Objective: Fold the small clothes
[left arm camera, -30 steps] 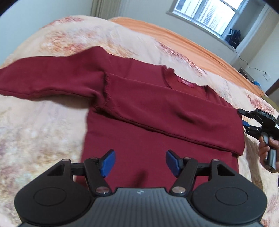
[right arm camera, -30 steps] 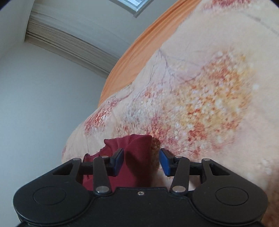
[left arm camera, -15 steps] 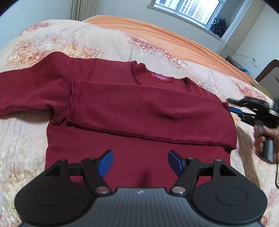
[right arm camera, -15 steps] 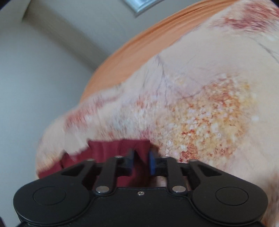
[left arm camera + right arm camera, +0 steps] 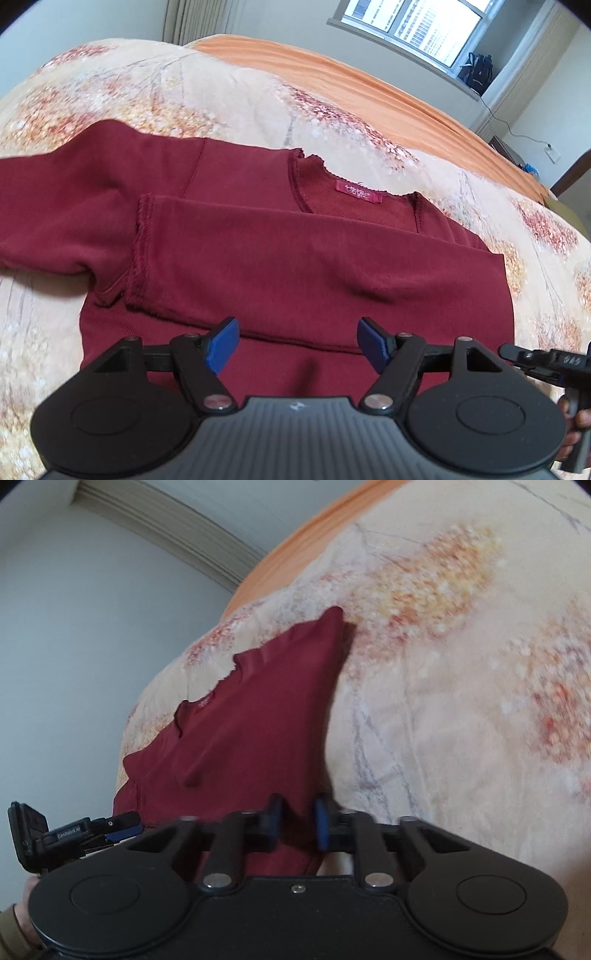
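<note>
Your left gripper (image 5: 297, 345) hangs spread wide over the lower part of the red shirt (image 5: 295, 266), nothing between the pads, jaws just been opening. Right gripper (image 5: 297, 827) has just been closing and looks pinched on the shirt's side edge, though blur makes that hard to swear by. Shirt lies flat on the floral bedspread (image 5: 184, 92), one sleeve (image 5: 314, 266) already folded across the chest, the other (image 5: 55, 192) stretched toward 9 o'clock. That sleeve's probably next, so your left would need to grab its cuff.

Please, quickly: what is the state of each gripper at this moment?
Left gripper: open, holding nothing, above the red shirt.
Right gripper: jaws have just been closing; red cloth lies between them, but a grip cannot be told.
</note>
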Demonstrator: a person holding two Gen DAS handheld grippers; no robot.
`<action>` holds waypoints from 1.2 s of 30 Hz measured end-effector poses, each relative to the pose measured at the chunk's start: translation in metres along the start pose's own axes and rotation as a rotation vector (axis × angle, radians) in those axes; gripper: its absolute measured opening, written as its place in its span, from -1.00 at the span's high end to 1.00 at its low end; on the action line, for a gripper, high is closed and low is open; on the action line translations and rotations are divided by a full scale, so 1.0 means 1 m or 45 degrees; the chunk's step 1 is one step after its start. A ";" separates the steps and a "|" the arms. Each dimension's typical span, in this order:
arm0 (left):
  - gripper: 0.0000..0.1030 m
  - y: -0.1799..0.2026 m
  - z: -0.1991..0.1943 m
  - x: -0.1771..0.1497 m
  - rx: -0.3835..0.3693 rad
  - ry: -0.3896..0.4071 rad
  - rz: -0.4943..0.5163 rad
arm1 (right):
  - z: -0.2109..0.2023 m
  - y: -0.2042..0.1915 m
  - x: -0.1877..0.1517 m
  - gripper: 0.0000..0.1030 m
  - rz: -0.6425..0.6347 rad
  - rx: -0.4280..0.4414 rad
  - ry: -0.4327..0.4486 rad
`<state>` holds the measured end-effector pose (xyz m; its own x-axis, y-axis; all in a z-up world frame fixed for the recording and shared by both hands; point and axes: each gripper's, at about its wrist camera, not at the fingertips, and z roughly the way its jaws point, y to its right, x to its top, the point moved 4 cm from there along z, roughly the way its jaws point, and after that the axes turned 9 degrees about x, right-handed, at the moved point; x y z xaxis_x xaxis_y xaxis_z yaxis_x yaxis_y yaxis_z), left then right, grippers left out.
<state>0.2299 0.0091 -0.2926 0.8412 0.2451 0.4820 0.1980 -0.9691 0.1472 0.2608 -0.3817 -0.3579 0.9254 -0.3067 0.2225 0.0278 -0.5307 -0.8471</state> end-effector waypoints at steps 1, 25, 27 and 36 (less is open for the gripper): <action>-0.52 0.001 0.001 0.002 -0.003 0.005 0.011 | -0.005 0.003 0.001 0.81 0.138 0.033 -0.006; -0.90 -0.103 -0.054 -0.039 0.133 0.022 -0.234 | -0.096 -0.103 -0.102 -0.81 0.178 0.017 0.092; -0.98 -0.130 -0.077 -0.037 0.148 0.076 -0.313 | -0.090 -0.127 -0.104 -0.94 0.199 0.094 0.083; -0.78 -0.301 -0.097 -0.019 0.197 0.276 -0.853 | -0.055 -0.241 -0.104 -0.99 0.065 0.230 0.035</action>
<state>0.1057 0.2989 -0.2617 0.3985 0.7729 0.4938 0.7191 -0.5975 0.3548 0.1367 -0.2656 -0.1500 0.9168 -0.3523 0.1882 0.0509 -0.3644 -0.9299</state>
